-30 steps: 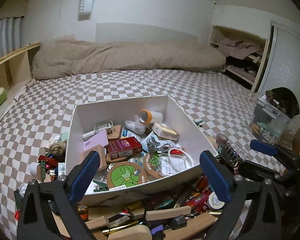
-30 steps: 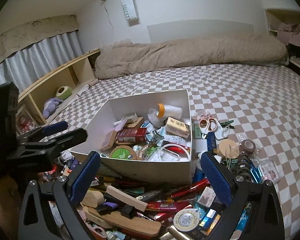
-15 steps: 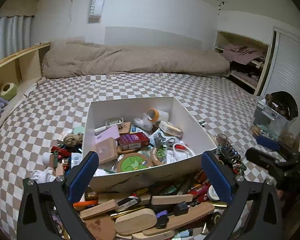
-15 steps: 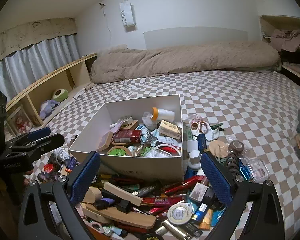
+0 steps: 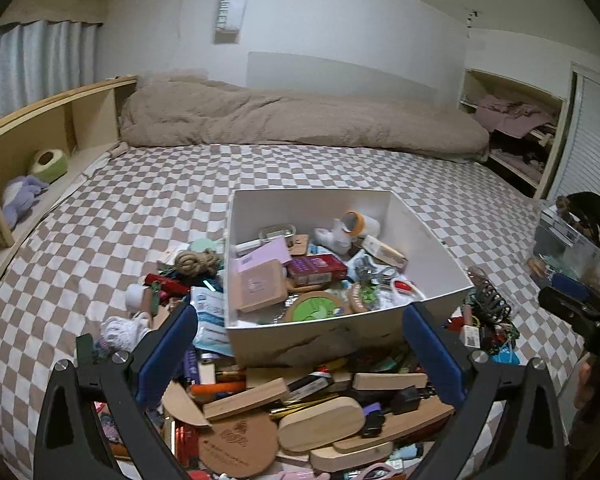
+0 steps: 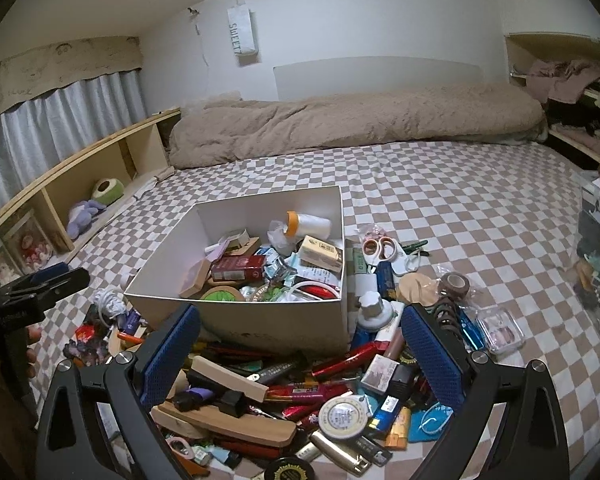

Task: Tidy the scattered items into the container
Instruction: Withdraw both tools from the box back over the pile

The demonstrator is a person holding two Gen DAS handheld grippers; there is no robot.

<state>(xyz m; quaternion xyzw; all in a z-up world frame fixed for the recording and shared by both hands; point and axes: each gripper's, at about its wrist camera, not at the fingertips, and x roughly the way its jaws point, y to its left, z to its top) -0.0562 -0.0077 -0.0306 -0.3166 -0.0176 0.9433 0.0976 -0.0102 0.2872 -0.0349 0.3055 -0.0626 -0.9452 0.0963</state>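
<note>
- Box (image 5: 340, 336) of white card sits on the checked bed (image 5: 112, 216), and I see it in both of my views. It is already partly full.
- Inside the box I spot a red pack (image 5: 317, 269), a round green thing (image 5: 314, 309), a pink card (image 5: 265, 254) and a white bottle with an orange ring (image 5: 358, 223).
- My left hand-held gripper (image 5: 300, 344) hangs above the messy pile, just in front of the box. Its two blue pads are spread wide and nothing is between them.
- My right hand-held gripper (image 6: 300, 344) is spread wide too, and it holds nothing. It hangs over the pile near the front right corner of the box.
- The pile (image 5: 320, 412) lies on the bed right against the front of the box. In it I see flat wooden pieces (image 5: 322, 423), a round brown coaster (image 5: 240, 438) and lots of small tubes and sticks.
- From the right view I see a round tape measure (image 6: 343, 414) in the pile, little scissors with pink handles (image 6: 378, 249) beside the box, and a brown tape roll (image 6: 454, 283) farther right.
- A knot of rope (image 5: 196, 261) lies just left of the box.
- A big tan blanket (image 5: 300, 124) lies along the far end of the bed, well apart from the box.
</note>
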